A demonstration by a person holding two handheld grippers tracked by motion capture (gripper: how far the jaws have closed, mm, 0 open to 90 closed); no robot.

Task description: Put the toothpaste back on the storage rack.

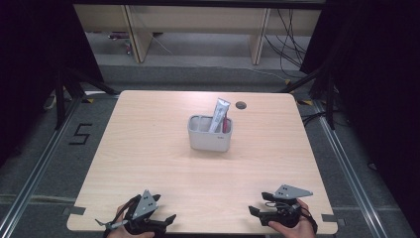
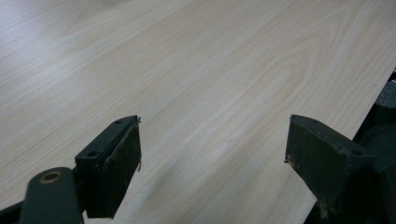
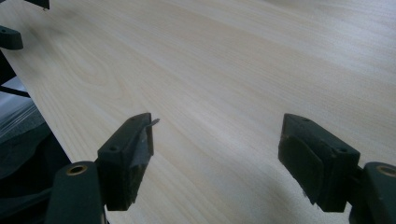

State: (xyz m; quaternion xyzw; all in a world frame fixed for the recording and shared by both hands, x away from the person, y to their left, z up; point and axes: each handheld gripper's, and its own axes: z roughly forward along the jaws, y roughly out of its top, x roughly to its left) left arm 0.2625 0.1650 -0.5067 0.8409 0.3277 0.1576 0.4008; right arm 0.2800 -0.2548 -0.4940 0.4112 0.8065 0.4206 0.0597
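Observation:
A grey two-compartment holder (image 1: pixel 209 134) stands in the middle of the light wooden table (image 1: pixel 148 148). A white and grey tube (image 1: pixel 218 115) leans upright in its right compartment, with something red (image 1: pixel 226 125) beside it. My left gripper (image 1: pixel 166 210) rests at the near left edge, held by a hand, jaws wide apart and pointing right. My right gripper (image 1: pixel 257 204) lies at the near right edge, jaws apart and pointing left. In the left gripper view the left gripper (image 2: pixel 212 135) holds nothing over bare wood. The right gripper (image 3: pixel 217 130) is likewise open and empty.
A dark round cable hole (image 1: pixel 241 105) sits near the table's far edge, behind the holder. Metal rails (image 1: pixel 346 163) run along the floor on both sides. The table's near edge (image 3: pixel 42 112) passes close to both grippers. Wooden furniture legs (image 1: pixel 136 34) and cables stand beyond the table.

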